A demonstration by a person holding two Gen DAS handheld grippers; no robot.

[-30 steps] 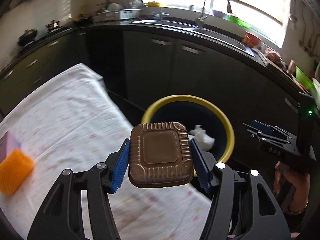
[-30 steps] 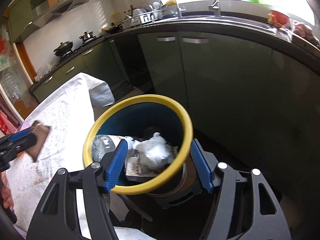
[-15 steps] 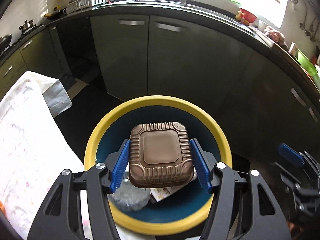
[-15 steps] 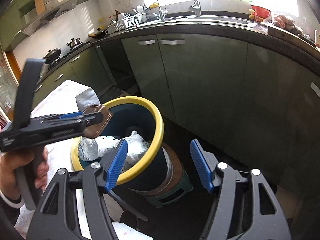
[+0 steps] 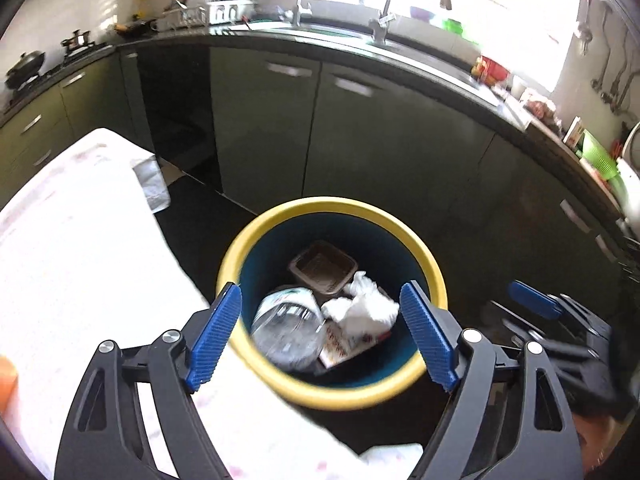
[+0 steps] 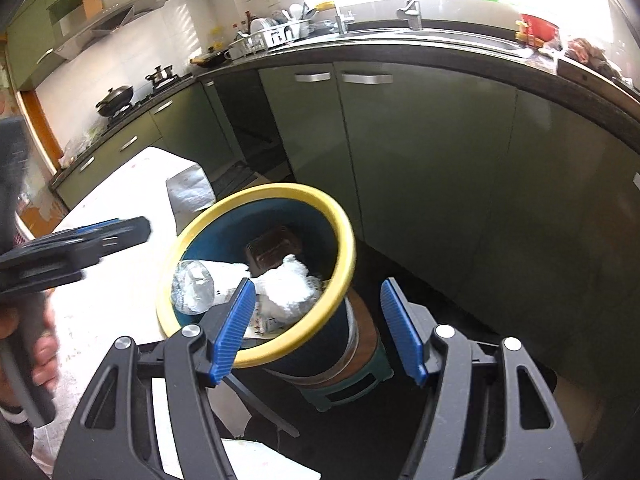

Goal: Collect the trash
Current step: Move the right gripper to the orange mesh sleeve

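A blue trash bin with a yellow rim (image 5: 256, 232) (image 6: 340, 216) stands beside the table. Inside lie a brown plastic tray (image 5: 322, 267) (image 6: 274, 249), a clear plastic bottle (image 5: 286, 326) (image 6: 192, 286), crumpled white paper (image 5: 362, 308) (image 6: 288, 286) and a printed packet (image 5: 340, 346). My left gripper (image 5: 322, 338) is open and empty above the bin's near rim. My right gripper (image 6: 318, 330) is open and empty over the bin's right side. The left gripper also shows in the right wrist view (image 6: 116, 232), and the right gripper at the right of the left wrist view (image 5: 532, 306).
A table with a white flowered cloth (image 5: 80, 248) (image 6: 116, 280) lies left of the bin. An orange object (image 5: 6, 380) sits at its left edge. Dark green kitchen cabinets (image 5: 360, 152) and a counter with a sink run behind. The bin stands on a small stool (image 6: 360, 364).
My left gripper opened and the brown tray dropped into the bin. The left gripper pulled back toward the table. The right gripper moved slightly closer to the bin.
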